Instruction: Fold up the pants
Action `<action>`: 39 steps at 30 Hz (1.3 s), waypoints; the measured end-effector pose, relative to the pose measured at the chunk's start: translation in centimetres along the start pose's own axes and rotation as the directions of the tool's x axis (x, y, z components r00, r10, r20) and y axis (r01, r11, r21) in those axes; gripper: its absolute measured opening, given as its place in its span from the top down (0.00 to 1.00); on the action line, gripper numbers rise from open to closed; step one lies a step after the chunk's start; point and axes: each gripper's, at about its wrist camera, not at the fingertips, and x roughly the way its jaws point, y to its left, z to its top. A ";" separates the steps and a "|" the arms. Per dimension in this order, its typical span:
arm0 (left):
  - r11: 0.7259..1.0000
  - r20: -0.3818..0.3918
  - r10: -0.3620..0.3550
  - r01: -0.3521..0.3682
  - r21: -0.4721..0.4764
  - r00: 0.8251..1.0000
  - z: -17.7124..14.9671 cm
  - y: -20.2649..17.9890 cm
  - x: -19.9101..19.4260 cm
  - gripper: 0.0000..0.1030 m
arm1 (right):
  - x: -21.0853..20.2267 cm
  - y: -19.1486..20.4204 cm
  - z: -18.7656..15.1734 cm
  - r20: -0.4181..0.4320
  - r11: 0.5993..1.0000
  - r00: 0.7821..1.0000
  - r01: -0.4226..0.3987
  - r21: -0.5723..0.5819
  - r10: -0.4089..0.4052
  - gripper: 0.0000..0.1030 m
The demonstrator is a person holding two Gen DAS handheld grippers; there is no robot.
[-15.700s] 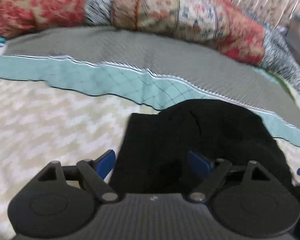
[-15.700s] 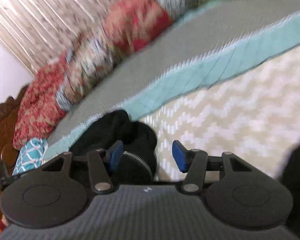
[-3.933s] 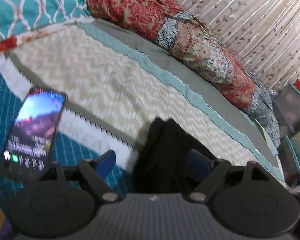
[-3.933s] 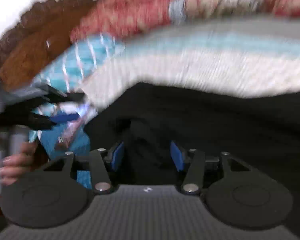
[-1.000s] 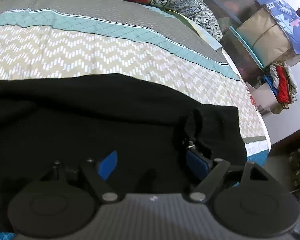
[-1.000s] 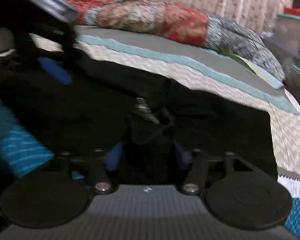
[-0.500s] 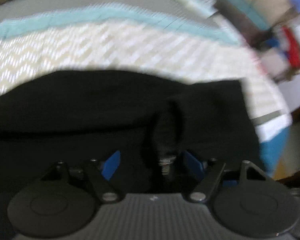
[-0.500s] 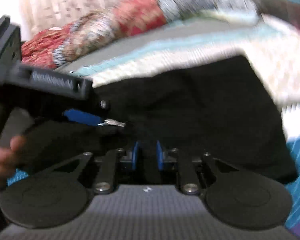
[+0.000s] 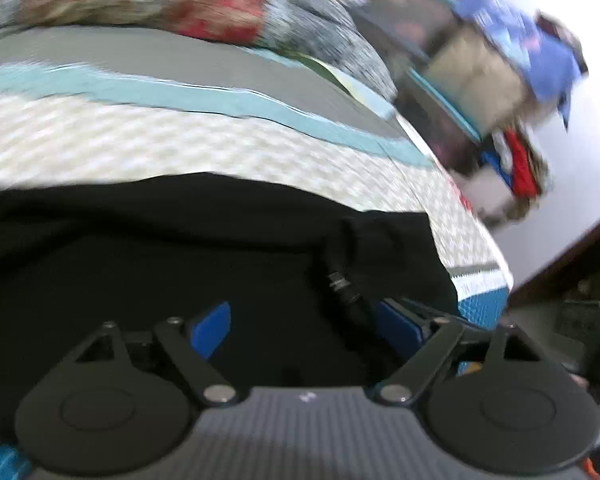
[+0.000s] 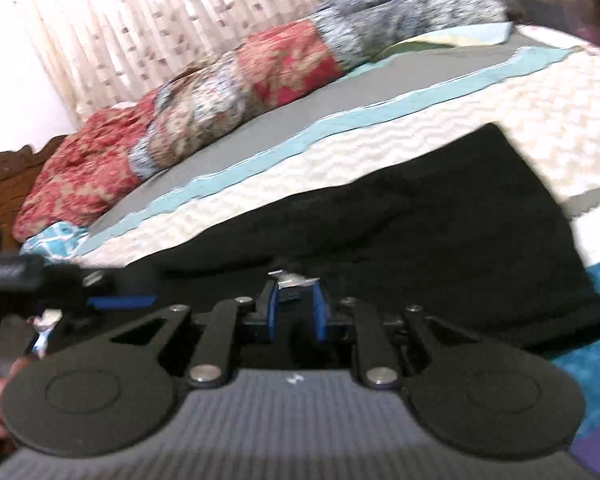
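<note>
The black pants (image 10: 440, 216) lie spread across the near part of the bed, on the cream zigzag bedspread (image 10: 548, 92), one end reaching toward the teal patch at the bed's corner. My right gripper (image 10: 294, 312) has its blue pads drawn close together with a fold of the black cloth pinched between them, and a small silver zipper pull (image 10: 290, 278) sits just above the fingertips. From my left wrist camera, the pants (image 9: 180, 248) fill the lower half of the view, and my left gripper (image 9: 304, 326) stands with its jaws wide apart, low over the cloth and clamping nothing; a bunched ridge with a metal fastener (image 9: 340, 280) rises close to the right-hand finger. In the right wrist view I can see that left gripper (image 10: 116, 302) off to the side, low at the pants' edge. Past the pants run a pale teal stripe (image 10: 340, 124) and a grey band (image 10: 284, 120) of bedding, then a rolled red floral quilt (image 10: 204, 108) along the far side. Behind it hangs a patterned curtain (image 10: 180, 12). The left view is blurred, with stacked boxes and clothes (image 9: 500, 80) beyond the bed's end.
</note>
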 end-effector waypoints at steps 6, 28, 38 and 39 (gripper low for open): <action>0.973 0.145 0.126 -0.093 -0.213 0.981 -3.9 7.6 -9.5 0.05 | 5.5 6.4 -1.7 -0.149 0.992 0.984 -0.106 -0.070 0.094 0.78; 0.849 0.158 0.349 -0.240 -0.470 0.924 -1.7 21.4 -8.6 0.06 | 14.2 19.2 -2.1 -0.308 0.972 0.933 -0.219 -0.081 0.184 0.78; 0.871 0.201 0.379 -0.274 -0.409 0.903 -1.9 18.4 -9.6 0.50 | 17.9 16.8 -3.7 -0.399 0.989 0.905 -0.130 0.074 0.149 0.81; 0.880 0.216 0.380 -0.280 -0.383 0.899 -1.5 17.4 -9.6 0.51 | 17.8 17.0 -3.7 -0.399 0.989 0.905 -0.132 0.072 0.150 0.80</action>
